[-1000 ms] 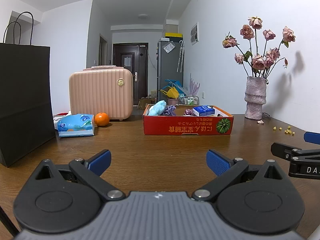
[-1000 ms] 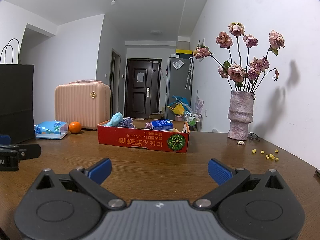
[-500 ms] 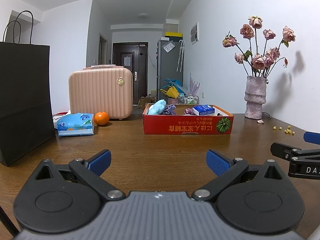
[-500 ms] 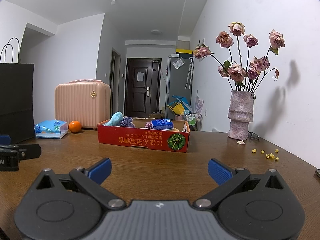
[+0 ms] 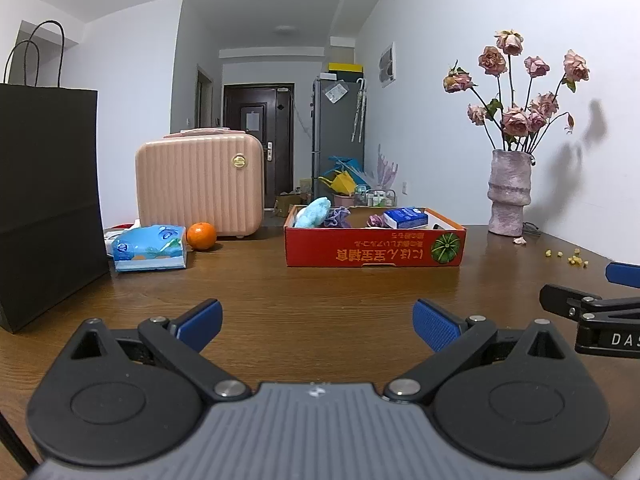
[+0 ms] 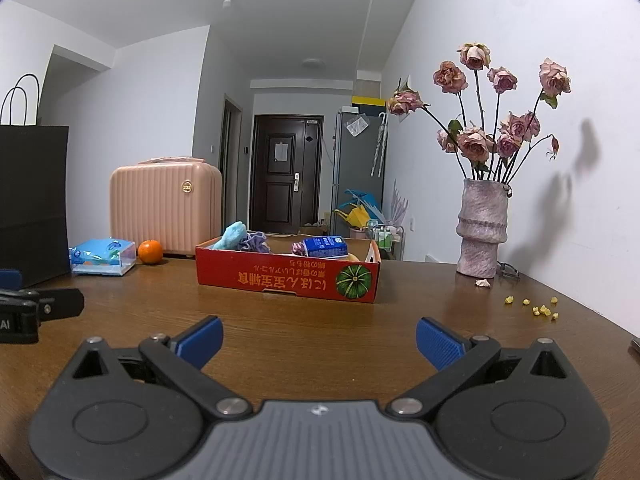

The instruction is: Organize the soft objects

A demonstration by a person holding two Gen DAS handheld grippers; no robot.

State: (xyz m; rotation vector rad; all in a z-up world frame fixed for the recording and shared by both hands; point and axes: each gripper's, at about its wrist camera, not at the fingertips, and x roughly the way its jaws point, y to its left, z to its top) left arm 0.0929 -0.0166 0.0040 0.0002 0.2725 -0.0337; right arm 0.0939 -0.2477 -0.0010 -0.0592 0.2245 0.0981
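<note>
Both grippers, the left gripper (image 5: 316, 322) and right gripper (image 6: 318, 336), sit low in frame over the wooden table (image 5: 320, 280), jaws wide and empty. Soft objects, a light blue plush (image 5: 314, 212) and purple scrunchie (image 5: 337, 217), lie in the red cardboard box (image 5: 374, 254) at mid-frame. Reaching well likely means approaching from above the near wall; the plush's long axis leans toward the upper right.

- A black paper bag (image 5: 44, 200) stands upright at the desk's (image 5: 320, 284) left edge.
- A pink ribbed suitcase (image 5: 200, 186) sits at the far left; an orange (image 5: 201, 235) rests just beside it.
- A vase (image 6: 482, 228) of dried roses (image 6: 496, 120) stands at the far right.
- Small yellow bits (image 6: 536, 308), perhaps petals, lie near the right edge.
</note>
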